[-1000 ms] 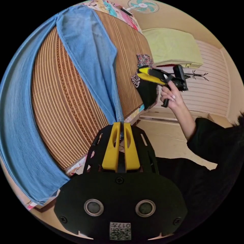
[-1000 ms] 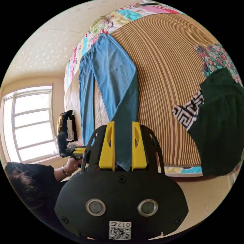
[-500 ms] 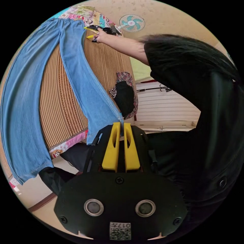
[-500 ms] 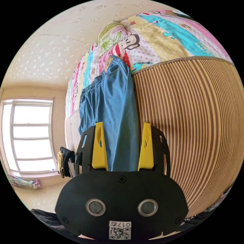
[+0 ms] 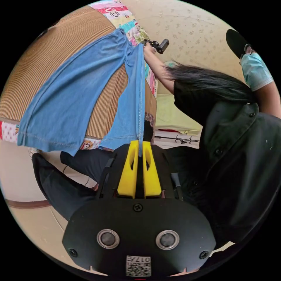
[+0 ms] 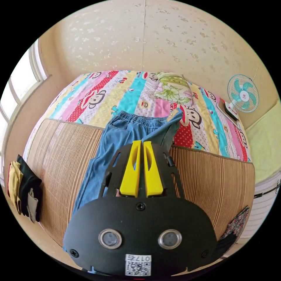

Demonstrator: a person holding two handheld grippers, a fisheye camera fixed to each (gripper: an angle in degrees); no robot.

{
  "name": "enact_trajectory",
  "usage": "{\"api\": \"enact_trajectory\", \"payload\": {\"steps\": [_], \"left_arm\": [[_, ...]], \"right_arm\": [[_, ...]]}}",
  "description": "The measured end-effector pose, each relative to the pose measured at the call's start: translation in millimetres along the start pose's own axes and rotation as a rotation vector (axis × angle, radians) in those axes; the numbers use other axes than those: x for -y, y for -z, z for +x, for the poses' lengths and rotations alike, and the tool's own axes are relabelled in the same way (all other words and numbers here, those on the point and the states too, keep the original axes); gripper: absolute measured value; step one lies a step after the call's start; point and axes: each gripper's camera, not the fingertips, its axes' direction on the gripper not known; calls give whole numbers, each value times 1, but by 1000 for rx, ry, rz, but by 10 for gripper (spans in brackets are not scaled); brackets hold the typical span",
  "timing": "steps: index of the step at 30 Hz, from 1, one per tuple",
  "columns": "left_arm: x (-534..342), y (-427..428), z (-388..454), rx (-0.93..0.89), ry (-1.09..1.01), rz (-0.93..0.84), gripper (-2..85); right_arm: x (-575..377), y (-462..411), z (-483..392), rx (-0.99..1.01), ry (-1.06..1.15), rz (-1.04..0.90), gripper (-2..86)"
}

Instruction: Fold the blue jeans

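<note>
Between left tool (image 5: 140, 144) jaws, jeans (image 5: 76, 93) hem

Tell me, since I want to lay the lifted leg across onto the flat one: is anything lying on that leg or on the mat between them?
Nothing visible does. The blue jeans have one leg pinched in the left gripper; the flat leg and the mat between look bare.

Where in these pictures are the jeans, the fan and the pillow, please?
jeans (image 6: 117, 137), right gripper view, upper leg below the waistband
fan (image 6: 243, 93), right gripper view, centre of its round guard
pillow (image 6: 172, 89), right gripper view, middle of its floral cover
</note>
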Motion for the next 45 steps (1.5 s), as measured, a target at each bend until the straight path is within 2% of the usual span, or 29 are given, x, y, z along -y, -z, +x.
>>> {"api": "enact_trajectory", "payload": {"steps": [3, 5, 7, 11, 14, 18, 22, 26, 28, 34, 39, 42, 45], "left_arm": [[-9, 39, -46, 11, 112, 62, 9], [-11, 58, -76, 63, 148, 75, 10], [-8, 72, -106, 88, 187, 67, 11], [12, 90, -152, 10, 198, 9, 12], [26, 96, -159, -9, 196, -65, 13], [42, 97, -151, 2, 157, -177, 12], [50, 93, -139, 29, 119, -266, 11], [49, 94, -122, 54, 81, -314, 10], [45, 96, -115, 45, 70, -330, 9], [19, 113, -77, -73, -61, -356, 7], [-10, 95, -84, 129, -74, -430, 5], [-26, 74, -100, 177, -29, -463, 7], [-39, 64, -100, 250, -30, -495, 14]], "right_arm": [[4, -67, -50, 216, -18, -177, 49], [-7, -89, -71, 244, -35, -226, 69], [-35, -78, -93, 241, -29, -181, 79], [-117, -28, -110, 342, 125, -211, 90], [-210, 9, -102, 395, 166, -375, 90], [-346, 38, -85, 347, -68, -637, 95], [-421, 54, -88, 363, -378, -697, 103], [-426, 48, -108, 338, -374, -676, 77], [-428, 56, -111, 307, -387, -677, 33], [-437, 119, -112, 290, -377, -572, 9], [-458, 97, -115, 249, -359, -601, 8], [-476, 62, -118, 195, -324, -660, 12], [-490, 39, -111, 260, -348, -719, 22]]}}
